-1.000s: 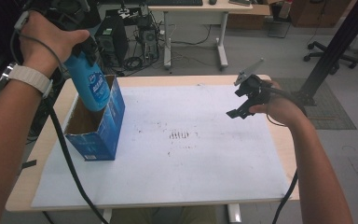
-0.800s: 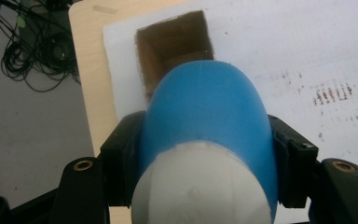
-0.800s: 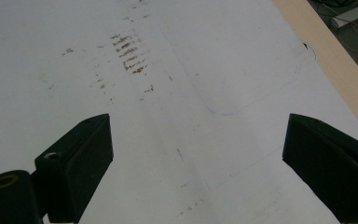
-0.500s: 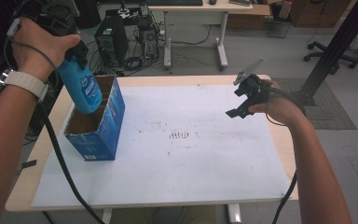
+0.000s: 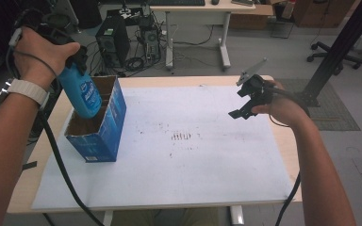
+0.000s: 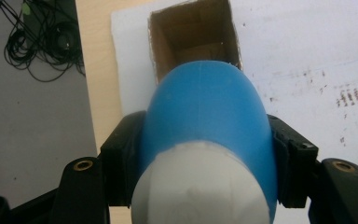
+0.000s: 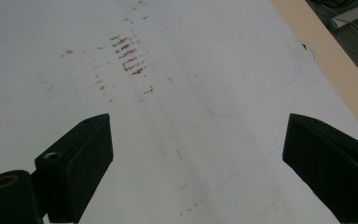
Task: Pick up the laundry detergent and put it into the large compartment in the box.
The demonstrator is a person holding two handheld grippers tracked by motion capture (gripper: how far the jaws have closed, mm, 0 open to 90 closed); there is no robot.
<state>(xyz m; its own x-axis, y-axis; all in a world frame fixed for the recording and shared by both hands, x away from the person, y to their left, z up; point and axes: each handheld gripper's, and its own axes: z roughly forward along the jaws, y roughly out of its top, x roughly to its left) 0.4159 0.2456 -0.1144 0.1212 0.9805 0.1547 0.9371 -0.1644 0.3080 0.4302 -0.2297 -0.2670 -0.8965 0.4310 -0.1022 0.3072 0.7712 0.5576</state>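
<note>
Blue bottle (image 5: 81, 94), tilted, bottom end entering open blue carton (image 5: 98, 123)

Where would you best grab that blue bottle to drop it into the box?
Around its rounded body, near the white top end, from above, as the left claw grips the blue bottle now. Its base then points down into the open cardboard box, and the sides give both pads a hold.

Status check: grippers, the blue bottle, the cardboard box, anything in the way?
Left gripper shut on blue plastic bottle, above open blue cardboard box. Right gripper open, empty, above white sheet. Nothing blocking the box mouth.
</note>
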